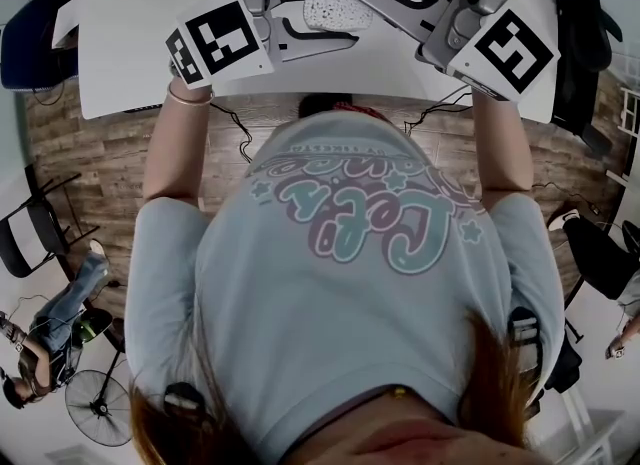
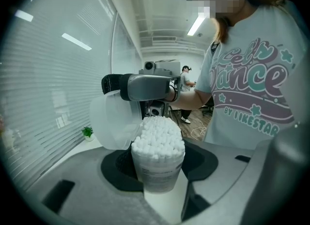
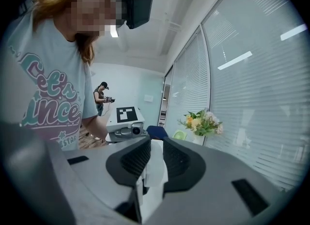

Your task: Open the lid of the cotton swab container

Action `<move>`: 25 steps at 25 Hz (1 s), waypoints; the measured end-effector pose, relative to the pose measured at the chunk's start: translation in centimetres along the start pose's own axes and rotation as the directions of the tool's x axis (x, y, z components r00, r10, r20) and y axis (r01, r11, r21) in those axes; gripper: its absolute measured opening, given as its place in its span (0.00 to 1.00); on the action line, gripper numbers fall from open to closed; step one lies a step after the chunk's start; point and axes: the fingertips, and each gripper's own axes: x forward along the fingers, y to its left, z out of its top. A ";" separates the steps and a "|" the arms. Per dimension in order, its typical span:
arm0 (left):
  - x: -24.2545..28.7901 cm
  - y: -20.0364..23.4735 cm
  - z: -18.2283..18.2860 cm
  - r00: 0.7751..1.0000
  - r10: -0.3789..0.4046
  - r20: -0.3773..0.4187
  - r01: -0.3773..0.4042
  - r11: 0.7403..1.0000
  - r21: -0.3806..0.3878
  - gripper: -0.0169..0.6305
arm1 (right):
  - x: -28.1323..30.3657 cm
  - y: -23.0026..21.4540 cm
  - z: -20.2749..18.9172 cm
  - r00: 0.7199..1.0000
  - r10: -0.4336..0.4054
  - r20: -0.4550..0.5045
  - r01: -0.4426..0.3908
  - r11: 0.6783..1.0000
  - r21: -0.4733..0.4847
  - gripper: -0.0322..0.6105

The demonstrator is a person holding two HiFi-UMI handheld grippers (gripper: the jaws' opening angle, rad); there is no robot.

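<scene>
Left gripper [image 1: 315,23] is clamped on the cotton swab container [image 2: 157,171], which stands upright between the pads with its swab heads exposed. The lid [image 2: 114,117] is off the mouth, tilted just beside the rim; can't tell if they still touch. Right gripper [image 3: 151,162] is pinched on the lid's thin wall. Both are over the white table [image 1: 130,33].
</scene>
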 end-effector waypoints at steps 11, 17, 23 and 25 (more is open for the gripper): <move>-0.1 -0.1 0.2 1.000 -0.010 0.026 0.010 1.000 0.000 0.33 | -0.3 -0.3 -0.3 0.999 -0.034 -0.005 0.034 0.999 -0.003 0.18; 0.1 0.1 0.2 0.999 0.006 0.049 -0.005 1.000 -0.025 0.33 | 0.0 -0.2 0.0 0.997 -0.080 0.011 0.080 0.996 -0.042 0.20; 0.0 0.7 -0.4 0.999 0.040 0.027 -0.040 0.999 -0.027 0.33 | -0.4 -0.5 0.2 0.993 -0.114 0.040 0.114 0.993 -0.007 0.21; -0.2 1.2 -0.7 0.997 0.066 0.025 -0.065 0.997 -0.033 0.33 | -0.5 -0.8 0.4 0.990 -0.129 0.050 0.130 0.991 -0.009 0.21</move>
